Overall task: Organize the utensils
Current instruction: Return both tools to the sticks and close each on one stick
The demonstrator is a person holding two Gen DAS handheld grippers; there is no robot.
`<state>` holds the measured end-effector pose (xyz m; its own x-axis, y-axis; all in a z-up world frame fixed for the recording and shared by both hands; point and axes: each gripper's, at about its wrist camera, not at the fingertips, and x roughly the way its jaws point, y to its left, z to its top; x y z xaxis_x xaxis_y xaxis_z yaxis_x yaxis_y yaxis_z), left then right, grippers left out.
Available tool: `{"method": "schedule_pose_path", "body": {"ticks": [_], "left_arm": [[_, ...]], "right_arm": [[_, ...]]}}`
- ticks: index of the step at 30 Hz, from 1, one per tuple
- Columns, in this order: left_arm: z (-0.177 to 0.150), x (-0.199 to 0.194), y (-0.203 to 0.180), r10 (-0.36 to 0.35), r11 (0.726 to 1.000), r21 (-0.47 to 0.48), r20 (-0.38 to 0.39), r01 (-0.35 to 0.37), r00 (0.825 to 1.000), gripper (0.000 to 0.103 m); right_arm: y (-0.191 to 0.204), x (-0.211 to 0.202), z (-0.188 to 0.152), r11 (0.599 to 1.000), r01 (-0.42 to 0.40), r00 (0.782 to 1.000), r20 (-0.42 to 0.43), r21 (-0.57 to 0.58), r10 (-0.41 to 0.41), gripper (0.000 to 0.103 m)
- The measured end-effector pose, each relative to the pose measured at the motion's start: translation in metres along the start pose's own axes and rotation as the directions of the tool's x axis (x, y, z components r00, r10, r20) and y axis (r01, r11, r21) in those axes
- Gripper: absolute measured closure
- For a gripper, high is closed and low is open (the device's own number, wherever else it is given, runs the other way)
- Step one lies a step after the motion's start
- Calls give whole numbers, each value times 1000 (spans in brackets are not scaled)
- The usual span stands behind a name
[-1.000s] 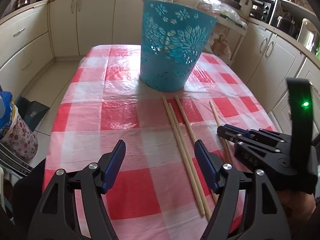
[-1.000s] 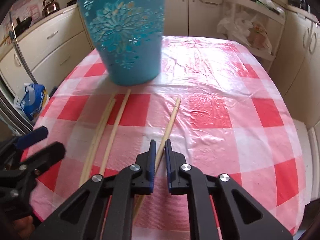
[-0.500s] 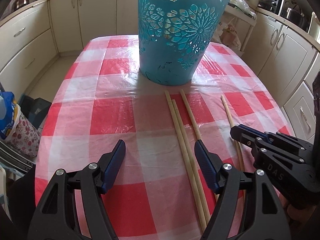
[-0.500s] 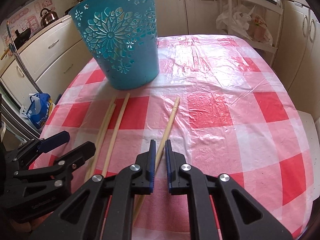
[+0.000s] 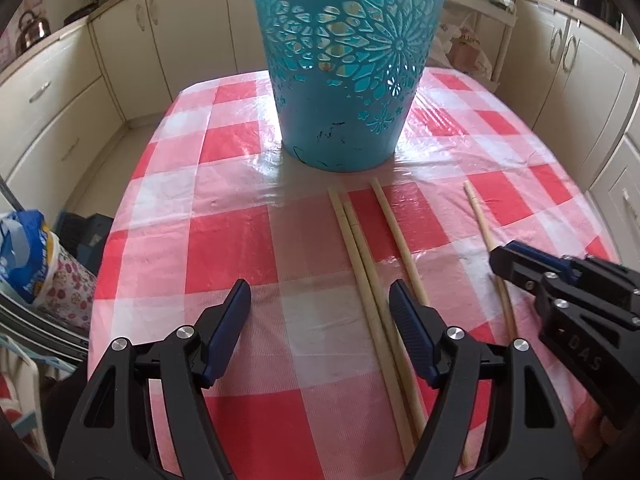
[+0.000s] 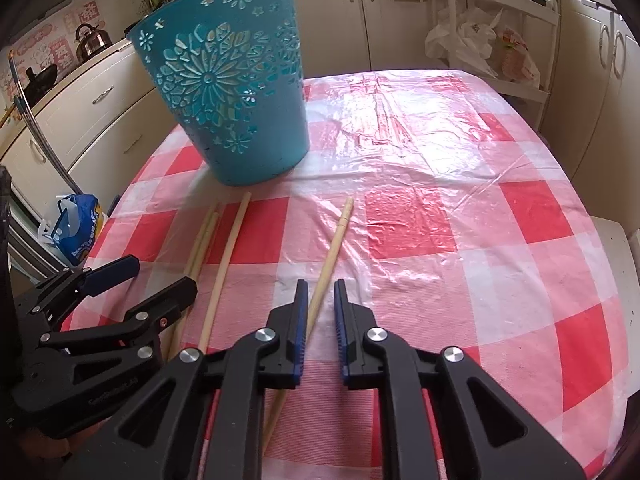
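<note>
Several long wooden chopsticks lie on the red-and-white checked tablecloth in front of a teal cut-out basket [image 5: 344, 64] [image 6: 228, 92]. A touching pair [image 5: 360, 256] and a third stick [image 5: 400, 240] lie by my left gripper [image 5: 320, 304], which is open and empty above the cloth. A fourth chopstick [image 6: 334, 244] [image 5: 486, 236] runs between the fingers of my right gripper [image 6: 321, 292], whose jaws stand slightly apart around it. The right gripper also shows in the left wrist view [image 5: 560, 284], low over that stick.
The table [image 6: 500, 208] is covered with shiny plastic. Cream kitchen cabinets [image 5: 60, 104] surround it. A blue bag [image 6: 76, 228] sits on the floor at left, a rack with plastic bags [image 6: 492, 40] behind. A kettle [image 6: 90, 42] stands on the counter.
Both grippers moved forward towards the basket and lower. The right gripper's jaws opened a little from nearly shut. The chopsticks have not moved.
</note>
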<state>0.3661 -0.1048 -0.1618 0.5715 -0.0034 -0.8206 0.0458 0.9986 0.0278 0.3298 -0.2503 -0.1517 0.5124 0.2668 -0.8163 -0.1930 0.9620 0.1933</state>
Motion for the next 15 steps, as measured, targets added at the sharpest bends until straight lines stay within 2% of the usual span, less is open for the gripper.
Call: {"method": "schedule_pose_path", "body": {"ticks": [4,8,15], "left_arm": [[2,0,3,-2,1000,-13,3,2,1000,35],[0,-4,19,-44,994,-96,18,46,999,35],[6,-1,16,6,999,-47,15,-6,1000,35]], "right_arm": [[-4,1,1,1000,0,1000,5,7,0,86],[-3,2,3,1000,-1,1000,9,6,0,79],[-1,2,3,1000,1,1000,11,3,-1,77]]}}
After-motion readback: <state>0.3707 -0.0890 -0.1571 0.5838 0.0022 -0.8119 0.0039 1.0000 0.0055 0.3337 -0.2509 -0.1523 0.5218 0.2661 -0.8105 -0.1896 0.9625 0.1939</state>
